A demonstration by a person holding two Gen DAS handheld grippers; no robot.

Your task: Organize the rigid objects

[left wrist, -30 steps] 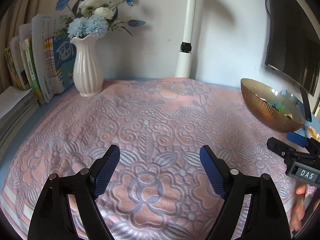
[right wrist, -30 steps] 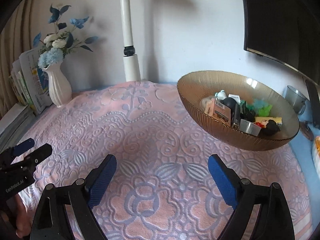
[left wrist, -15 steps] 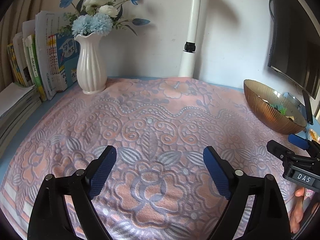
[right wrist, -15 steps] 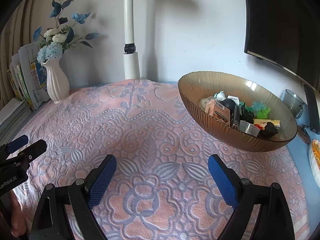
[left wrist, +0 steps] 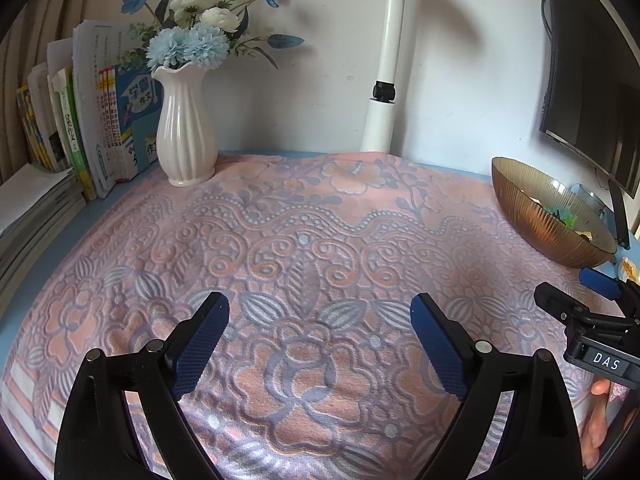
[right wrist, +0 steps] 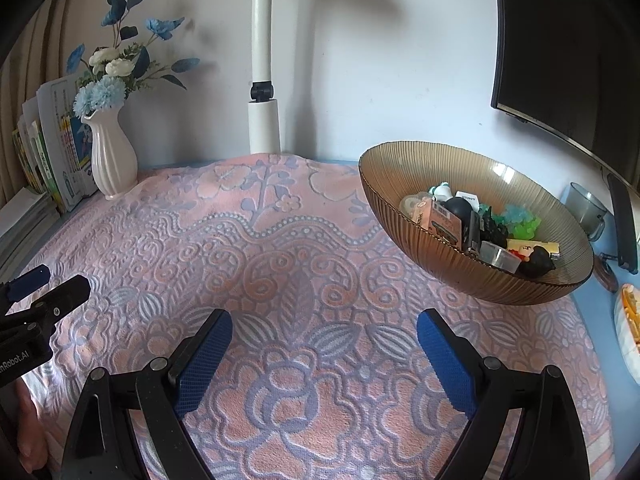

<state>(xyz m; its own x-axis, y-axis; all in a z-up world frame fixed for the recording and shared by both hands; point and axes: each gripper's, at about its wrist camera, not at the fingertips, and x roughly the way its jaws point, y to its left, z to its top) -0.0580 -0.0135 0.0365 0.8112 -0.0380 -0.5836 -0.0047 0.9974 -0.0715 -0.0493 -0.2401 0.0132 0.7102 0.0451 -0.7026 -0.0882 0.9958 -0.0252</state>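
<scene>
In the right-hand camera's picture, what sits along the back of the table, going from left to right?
Books → white vase of flowers → white lamp post → amber glass bowl full of small items → grey glass mug.

Home study corner. Tabletop (left wrist: 48, 248) under a pink floral towel (left wrist: 304, 264); white vase of artificial flowers (left wrist: 185, 128) far left beside upright schoolbooks (left wrist: 100, 120). Lamp pole (right wrist: 262, 60) against the white wall, dark monitor (right wrist: 568, 48) far right, glass mug (right wrist: 586, 208) beneath it.

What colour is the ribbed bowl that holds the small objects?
The ribbed bowl is translucent amber-brown, seen best in the right wrist view.
</scene>
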